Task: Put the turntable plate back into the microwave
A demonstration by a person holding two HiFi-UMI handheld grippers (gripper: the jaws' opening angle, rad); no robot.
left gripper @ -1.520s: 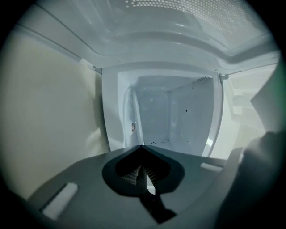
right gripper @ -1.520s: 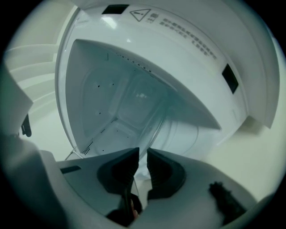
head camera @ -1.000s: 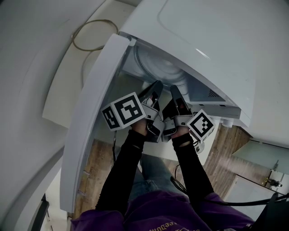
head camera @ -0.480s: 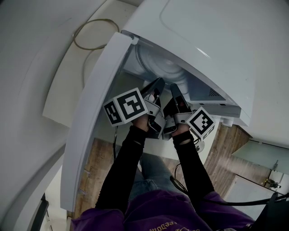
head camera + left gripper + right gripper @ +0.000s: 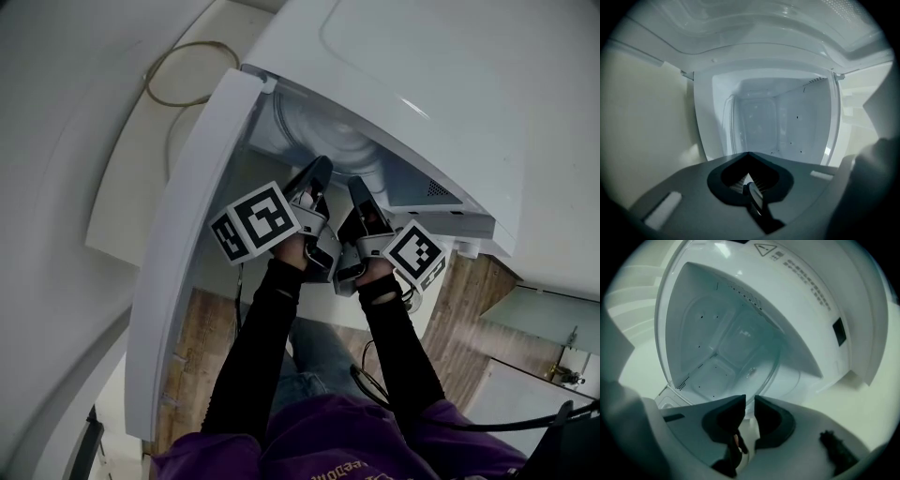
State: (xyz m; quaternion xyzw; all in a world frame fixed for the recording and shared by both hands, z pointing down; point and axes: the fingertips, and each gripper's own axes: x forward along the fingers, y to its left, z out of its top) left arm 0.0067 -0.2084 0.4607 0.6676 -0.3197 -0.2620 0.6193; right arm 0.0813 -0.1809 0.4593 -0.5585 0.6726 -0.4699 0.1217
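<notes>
Turntable plate (image 5: 723, 329) is a clear glass disc, held up on a tilt at the mouth of the microwave (image 5: 422, 84), whose door (image 5: 183, 253) stands wide open to the left. In the right gripper view the white cavity (image 5: 759, 122) shows straight through the glass, so the plate is in front of the opening and not lying flat on the cavity floor.

The right gripper (image 5: 750, 401) has its fingers clenched on the plate's near rim, with only a narrow slit between them where the glass edge runs in. The left gripper (image 5: 748, 154) sits just beside it on the left, pointing into the same opening. Its fingers are closed tip to tip and nothing shows between them, so the plate's weight appears to hang on the right gripper alone. In the head view both grippers reach side by side into the opening, with the plate's round edge just beyond their tips.

By my reading the task is a little past halfway. The door is open and the plate has been brought to the cavity, but it is not yet seated. What remains is to carry it further in, level it, set it down centred on the floor and let go.
</notes>
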